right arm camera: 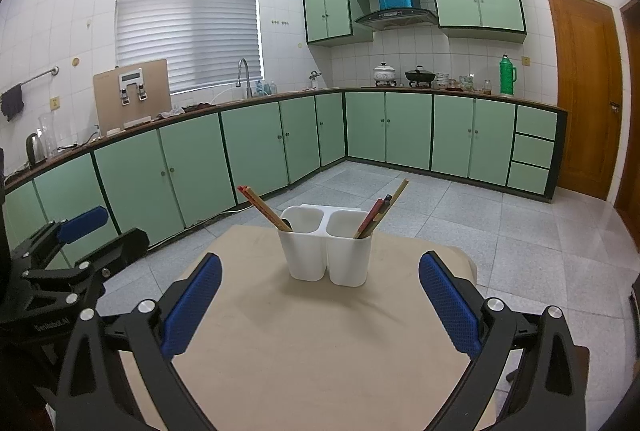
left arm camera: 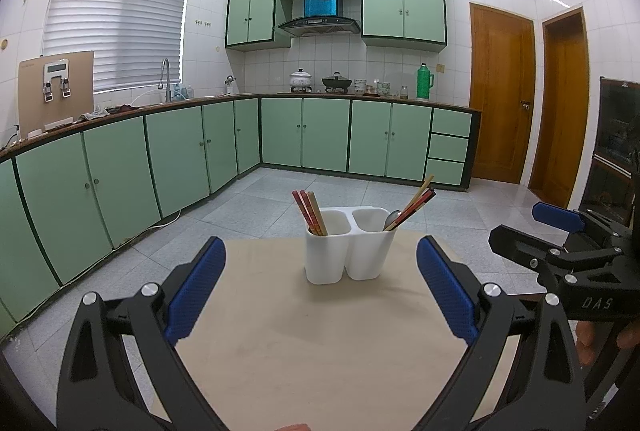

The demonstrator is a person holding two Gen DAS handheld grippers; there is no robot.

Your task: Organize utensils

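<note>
- The pale wooden table fills the lower middle of both wrist views and stands on a grey tiled floor, with green kitchen cabinets along the walls behind it.
- The left gripper hangs over the near part of the table, its blue-padded fingers spread wide with nothing between them.
- The right gripper sits beside it at much the same height, also spread wide and empty; its side shows at the right edge of the left wrist view.
- The white utensil holder stands upright on the far half of the table, straight ahead of both grippers and apart from their fingertips. It has two compartments side by side.
- A bundle of red and tan chopsticks leans leftward in the left compartment.
- More chopsticks lean rightward in the right compartment.
- A metal spoon rests in that right compartment, its bowl showing just above the rim in the left wrist view.
</note>
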